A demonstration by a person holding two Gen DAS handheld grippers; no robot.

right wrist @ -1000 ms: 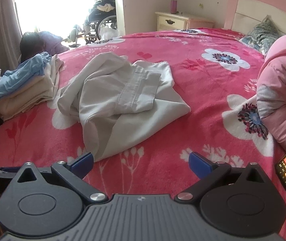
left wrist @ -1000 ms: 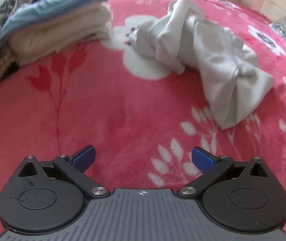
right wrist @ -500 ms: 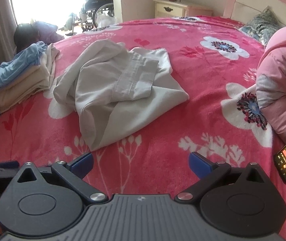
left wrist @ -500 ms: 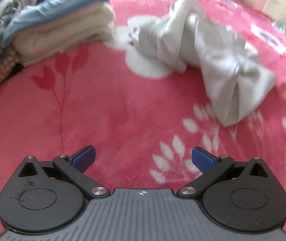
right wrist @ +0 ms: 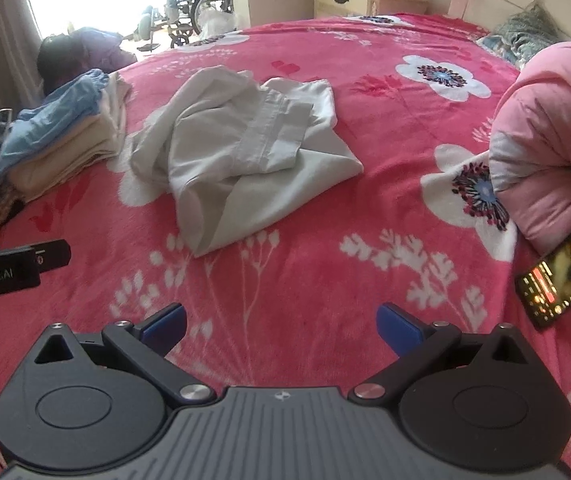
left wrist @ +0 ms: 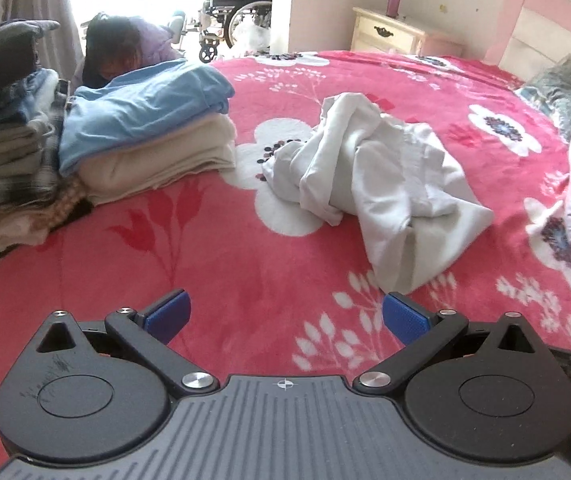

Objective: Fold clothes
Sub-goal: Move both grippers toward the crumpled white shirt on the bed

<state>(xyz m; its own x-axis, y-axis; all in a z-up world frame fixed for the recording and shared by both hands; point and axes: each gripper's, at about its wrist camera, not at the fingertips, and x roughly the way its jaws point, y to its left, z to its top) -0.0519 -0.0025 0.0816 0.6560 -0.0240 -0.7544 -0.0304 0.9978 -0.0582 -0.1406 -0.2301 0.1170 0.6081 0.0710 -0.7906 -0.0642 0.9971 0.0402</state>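
Observation:
A crumpled pale grey garment (left wrist: 377, 184) (right wrist: 245, 156) lies in a heap on the pink flowered bedspread (left wrist: 205, 264) (right wrist: 325, 272). My left gripper (left wrist: 285, 316) hovers open over the spread, short of the garment's near corner, nothing between its blue pads. Open as well, my right gripper (right wrist: 281, 324) holds nothing and sits nearer the bed's front, the garment ahead and slightly left. The left gripper's black body (right wrist: 9, 268) shows at the left edge of the right wrist view.
A stack of folded clothes, blue on cream (left wrist: 145, 128) (right wrist: 61, 140), sits left of the garment, with more piles (left wrist: 5, 148) beyond. A pink quilt (right wrist: 557, 128) and a lit phone (right wrist: 565, 272) lie on the right. A nightstand (left wrist: 397, 36) stands behind.
The left gripper has tilted up and pulled back, so the room and headboard now show. The right gripper has edged forward and higher over the bed. Both stay open; the garment has not moved.

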